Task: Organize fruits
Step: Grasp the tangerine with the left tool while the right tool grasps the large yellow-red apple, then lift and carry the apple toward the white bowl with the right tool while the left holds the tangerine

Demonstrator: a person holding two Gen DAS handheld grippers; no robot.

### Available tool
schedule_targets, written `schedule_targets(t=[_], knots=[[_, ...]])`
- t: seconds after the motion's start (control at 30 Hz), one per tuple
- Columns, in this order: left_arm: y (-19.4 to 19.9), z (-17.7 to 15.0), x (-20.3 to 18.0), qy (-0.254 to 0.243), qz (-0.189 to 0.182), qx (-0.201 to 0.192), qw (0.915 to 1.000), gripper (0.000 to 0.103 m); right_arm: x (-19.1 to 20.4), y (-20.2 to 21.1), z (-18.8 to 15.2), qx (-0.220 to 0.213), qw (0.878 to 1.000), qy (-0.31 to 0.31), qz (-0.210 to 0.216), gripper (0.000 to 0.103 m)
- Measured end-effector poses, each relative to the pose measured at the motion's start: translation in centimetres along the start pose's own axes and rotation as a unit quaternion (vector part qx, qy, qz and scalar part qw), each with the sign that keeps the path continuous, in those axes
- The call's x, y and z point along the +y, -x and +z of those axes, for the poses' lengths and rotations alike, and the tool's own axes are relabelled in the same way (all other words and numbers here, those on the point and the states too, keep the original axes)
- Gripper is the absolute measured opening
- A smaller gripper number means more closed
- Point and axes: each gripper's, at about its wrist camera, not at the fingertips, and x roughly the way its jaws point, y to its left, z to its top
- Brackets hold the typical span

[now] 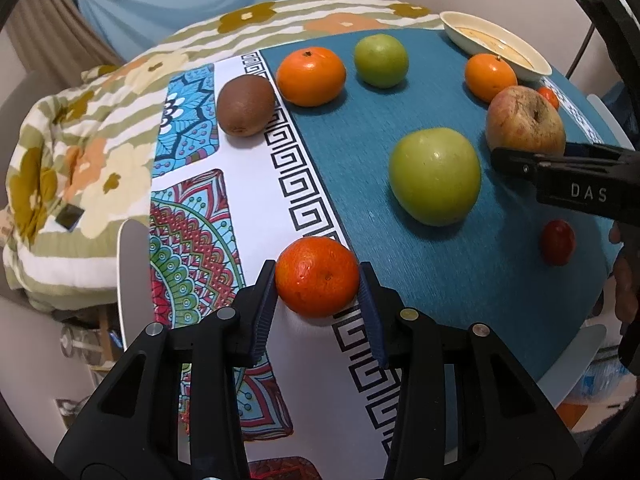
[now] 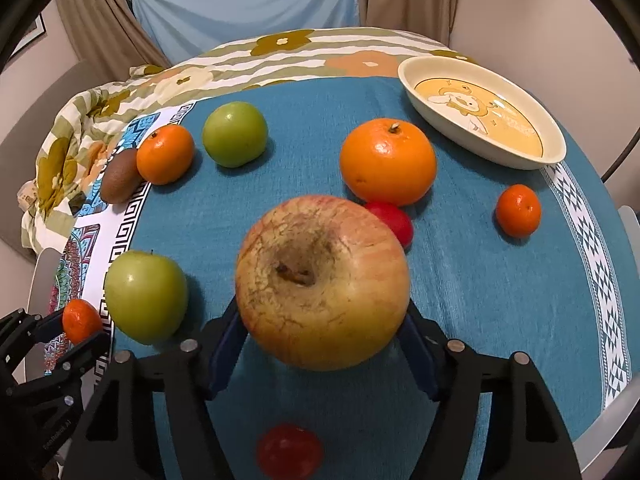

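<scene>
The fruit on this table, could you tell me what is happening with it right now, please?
A person is sorting fruit with a handheld claw in each hand. The left claw is closed around a small orange mandarin near the patterned edge of the tablecloth. The right claw grips a large reddish-yellow apple. The cream bowl at the far side holds no fruit yet. Two green apples, other oranges, a kiwi and small red fruits lie scattered around.
</scene>
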Motion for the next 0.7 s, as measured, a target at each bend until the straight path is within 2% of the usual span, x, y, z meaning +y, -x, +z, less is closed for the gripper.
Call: schedule_targets(t=[0.7], knots=[[1.8,0.1,0.9,0.011,0.001,-0.012,0.9999,0.044,0.4,1.3,-0.6,-0.042,0.999,-0.002,0.012,0.064]])
